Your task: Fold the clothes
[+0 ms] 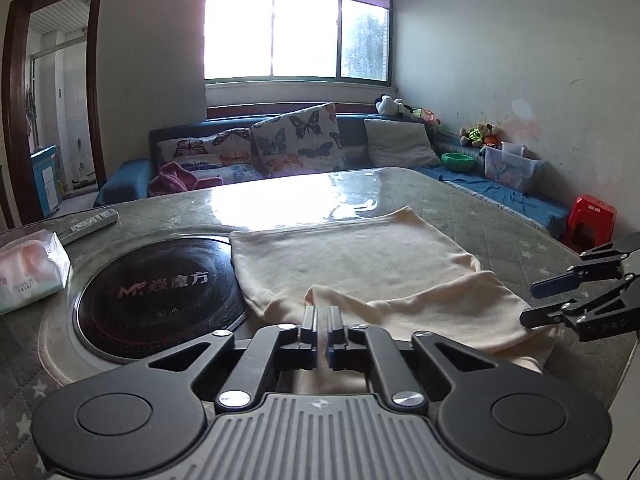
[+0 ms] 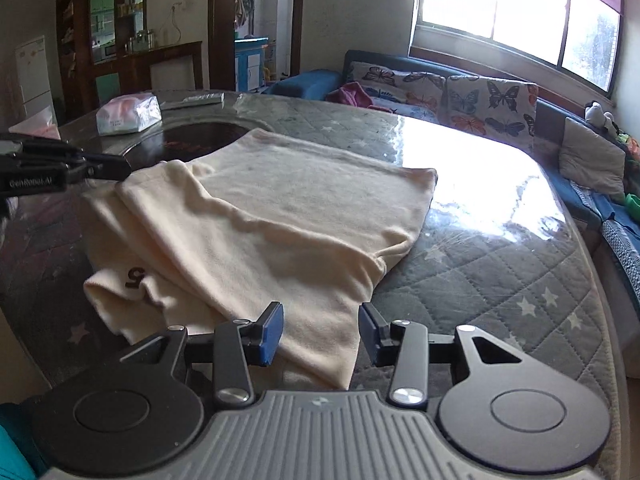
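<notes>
Cloth fills the near edge of the table point(image 2: 500, 264): a cream garment point(image 2: 280, 216), partly folded, its long axis running away from the person toward the window. The left gripper point(image 1: 320, 322) sits pinched tight on a raised fold at the near hem. The right gripper point(image 2: 320, 330) hangs partly open over the garment's near right corner, its pads apart from the fabric. Farther off, the garment overlaps a round black hob point(image 1: 160, 292).

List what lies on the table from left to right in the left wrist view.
Tissue pack → round black cooktop → cream garment → right gripper at the right edge.
</notes>
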A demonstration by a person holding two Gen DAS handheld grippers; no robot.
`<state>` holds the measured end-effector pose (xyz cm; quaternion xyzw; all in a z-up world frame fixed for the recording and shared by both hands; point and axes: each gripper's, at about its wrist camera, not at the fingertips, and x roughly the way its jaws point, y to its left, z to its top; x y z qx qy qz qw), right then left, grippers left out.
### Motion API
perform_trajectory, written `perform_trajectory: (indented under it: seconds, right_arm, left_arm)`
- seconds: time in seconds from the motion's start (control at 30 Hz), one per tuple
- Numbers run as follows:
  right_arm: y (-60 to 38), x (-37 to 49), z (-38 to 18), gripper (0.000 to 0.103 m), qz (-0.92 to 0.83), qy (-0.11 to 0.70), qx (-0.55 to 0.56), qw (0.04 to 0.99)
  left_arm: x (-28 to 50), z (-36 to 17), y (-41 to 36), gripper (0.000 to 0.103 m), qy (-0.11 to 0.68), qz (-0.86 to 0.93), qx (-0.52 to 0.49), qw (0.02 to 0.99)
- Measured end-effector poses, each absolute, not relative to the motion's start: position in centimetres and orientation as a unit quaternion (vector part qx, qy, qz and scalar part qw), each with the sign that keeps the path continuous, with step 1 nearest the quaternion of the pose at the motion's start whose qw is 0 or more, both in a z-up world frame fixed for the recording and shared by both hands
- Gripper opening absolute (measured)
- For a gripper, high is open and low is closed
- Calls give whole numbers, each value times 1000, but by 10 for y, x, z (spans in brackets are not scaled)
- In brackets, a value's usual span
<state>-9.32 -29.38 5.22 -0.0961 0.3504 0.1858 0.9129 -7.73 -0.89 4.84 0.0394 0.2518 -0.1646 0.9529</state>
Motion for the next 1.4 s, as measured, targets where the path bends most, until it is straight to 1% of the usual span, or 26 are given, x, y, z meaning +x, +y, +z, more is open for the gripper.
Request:
perform_trajectory:
  seconds: [0.13, 0.27, 0.33, 0.37, 0.4, 0.57, 0.63, 0.7, 0.77, 0.8, 0.9, 1.03, 1.13, 1.37, 1.4]
  right_arm:
    - [-297, -93, 48, 42, 188, 358, -88, 910]
    - [-298, -93, 50, 42, 189, 356, -88, 911]
    - [-297, -92, 51, 42, 189, 354, -89, 912]
    - [-296, -91, 52, 42, 189, 353, -89, 912]
    - [-295, -91, 53, 42, 190, 352, -89, 912]
    - [-291, -92, 55, 42, 195, 349, -92, 912]
    - [-290, -92, 55, 42, 196, 348, -92, 912]
    - [-289, -92, 55, 42, 196, 349, -93, 912]
    - [-289, -91, 54, 42, 196, 350, -94, 911]
    - [-289, -91, 53, 42, 196, 351, -94, 911]
    - [-287, -92, 51, 43, 197, 351, -95, 910]
    - [-288, -94, 49, 47, 197, 352, -96, 910]
    - [-289, -94, 48, 48, 197, 354, -96, 909]
    - [-293, -93, 55, 48, 208, 352, -91, 908]
    - [-294, -91, 58, 48, 208, 350, -90, 909]
  left_arm:
    - [-76, 37, -6, 4, 275, -155, 49, 948]
    - [-74, 34, -5, 9, 289, -159, 40, 943]
    - [-73, 34, -8, 18, 286, -160, 42, 944]
    - [-71, 33, -9, 27, 287, -161, 42, 944]
    - [-68, 31, -10, 32, 288, -162, 42, 943]
    - [-61, 18, -15, 32, 306, -162, 47, 937]
    - [-62, 17, -16, 30, 305, -163, 48, 937]
    - [-65, 18, -17, 23, 297, -161, 54, 940]
    - [-68, 19, -19, 19, 291, -161, 61, 941]
    - [-69, 19, -20, 13, 291, -164, 62, 941]
    - [-70, 20, -22, 3, 288, -164, 67, 941]
    - [-74, 37, -19, 2, 267, -156, 50, 950]
    - [-76, 47, -16, 2, 261, -151, 45, 952]
    - [-69, 28, -12, 3, 307, -143, 52, 939]
    - [-69, 28, -12, 4, 307, -142, 54, 939]
